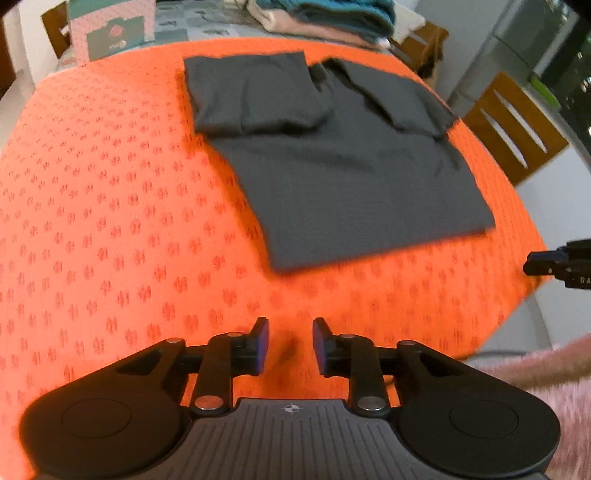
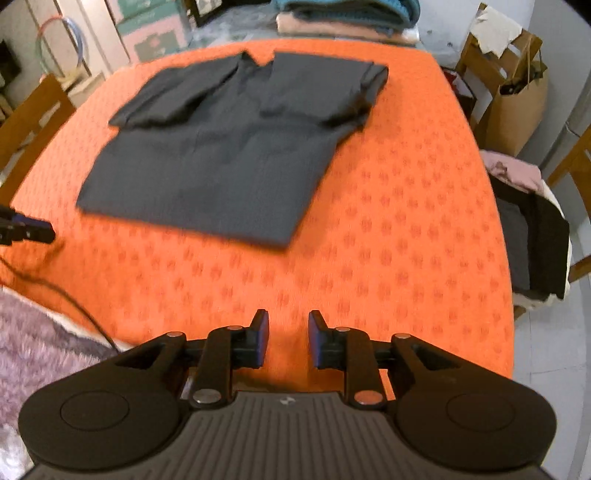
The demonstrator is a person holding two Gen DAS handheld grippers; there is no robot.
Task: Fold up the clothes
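Observation:
A dark grey T-shirt (image 1: 332, 158) lies flat on the orange tablecloth (image 1: 110, 206), both sleeves folded inward over its chest. The same shirt (image 2: 221, 155) shows in the right wrist view, toward the far left of the table. My left gripper (image 1: 290, 343) hovers over bare cloth short of the shirt's near hem, jaws a little apart, nothing between them. My right gripper (image 2: 288, 338) also hangs over bare orange cloth (image 2: 388, 240), jaws slightly apart and empty. Each gripper's tip appears at the edge of the other's view: right gripper (image 1: 554, 262), left gripper (image 2: 26, 230).
Folded clothes (image 1: 332, 18) are stacked beyond the table's far edge beside a patterned box (image 1: 110, 33). Wooden chairs (image 1: 513, 122) stand round the table; one chair at the right holds dark garments (image 2: 532, 236). A paper bag (image 2: 517, 107) hangs behind. A fuzzy pink sleeve (image 2: 33, 339) is near.

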